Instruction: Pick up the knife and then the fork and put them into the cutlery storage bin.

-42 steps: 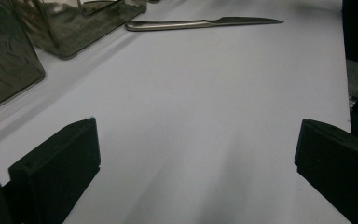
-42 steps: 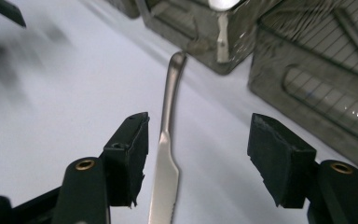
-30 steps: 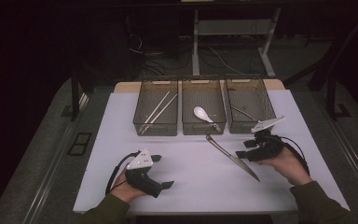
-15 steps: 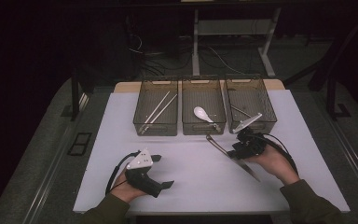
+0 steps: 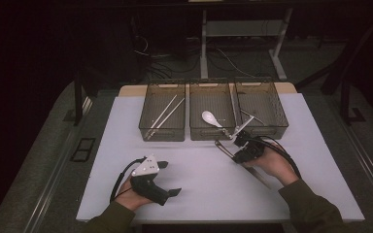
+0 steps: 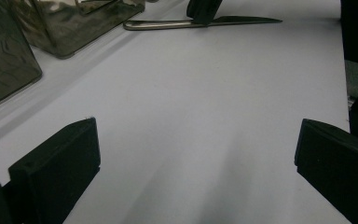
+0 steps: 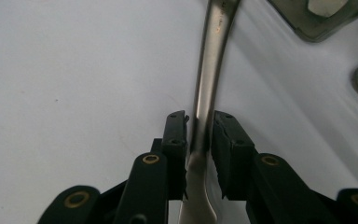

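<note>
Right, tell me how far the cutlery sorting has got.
Done: chopsticks lie in the left bin, a white spoon in the middle bin. In hand: the right gripper has just been closing around the knife on the table; the pads look almost touching it. Left: lifting it, probably into a bin. The left gripper rests open.

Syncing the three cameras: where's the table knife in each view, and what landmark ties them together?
High view: table knife lies slanted right of centre, below the bins, under the right claw.
Left gripper view: along the top edge, handle left, tip right.
Right gripper view: handle runs up the middle between the jaws.
Shared landmark: the middle bin beside the handle end.
</note>
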The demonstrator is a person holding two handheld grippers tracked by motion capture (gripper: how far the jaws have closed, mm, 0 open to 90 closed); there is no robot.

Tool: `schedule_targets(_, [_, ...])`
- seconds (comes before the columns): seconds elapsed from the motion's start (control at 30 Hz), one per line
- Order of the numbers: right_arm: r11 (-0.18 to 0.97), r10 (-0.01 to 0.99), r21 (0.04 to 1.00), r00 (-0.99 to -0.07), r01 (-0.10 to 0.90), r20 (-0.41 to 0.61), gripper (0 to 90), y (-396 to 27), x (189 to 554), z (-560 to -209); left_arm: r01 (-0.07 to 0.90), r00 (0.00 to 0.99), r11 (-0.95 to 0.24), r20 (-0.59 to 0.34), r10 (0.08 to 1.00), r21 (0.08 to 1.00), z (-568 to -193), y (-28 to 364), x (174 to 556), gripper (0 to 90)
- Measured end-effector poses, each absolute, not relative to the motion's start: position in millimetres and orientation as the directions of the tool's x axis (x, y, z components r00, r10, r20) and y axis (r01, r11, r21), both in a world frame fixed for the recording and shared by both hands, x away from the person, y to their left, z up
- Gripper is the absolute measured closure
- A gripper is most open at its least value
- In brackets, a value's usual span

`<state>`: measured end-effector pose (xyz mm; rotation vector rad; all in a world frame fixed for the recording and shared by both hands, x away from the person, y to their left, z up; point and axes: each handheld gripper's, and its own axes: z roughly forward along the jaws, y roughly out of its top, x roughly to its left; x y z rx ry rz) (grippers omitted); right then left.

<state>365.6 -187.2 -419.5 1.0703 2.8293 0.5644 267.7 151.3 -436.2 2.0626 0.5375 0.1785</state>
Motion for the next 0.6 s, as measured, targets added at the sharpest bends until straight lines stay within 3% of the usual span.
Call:
schedule_targets(0.27, [0.743, 0.628, 0.289, -0.778, 0.603, 0.008, 76.5, -178.8, 369.7, -421.9, 0.303, 0.893, -0.44, -0.089, 0.442, 0.845, -436.4, 150.9, 267.6, 0.0])
schedule_targets(0.6, [0.776, 0.614, 0.18, -0.789, 0.605, 0.003, 77.7, -167.1, 380.0, -420.1, 0.303, 0.893, -0.442, -0.09, 0.441, 0.844, -436.5, 150.6, 267.2, 0.0])
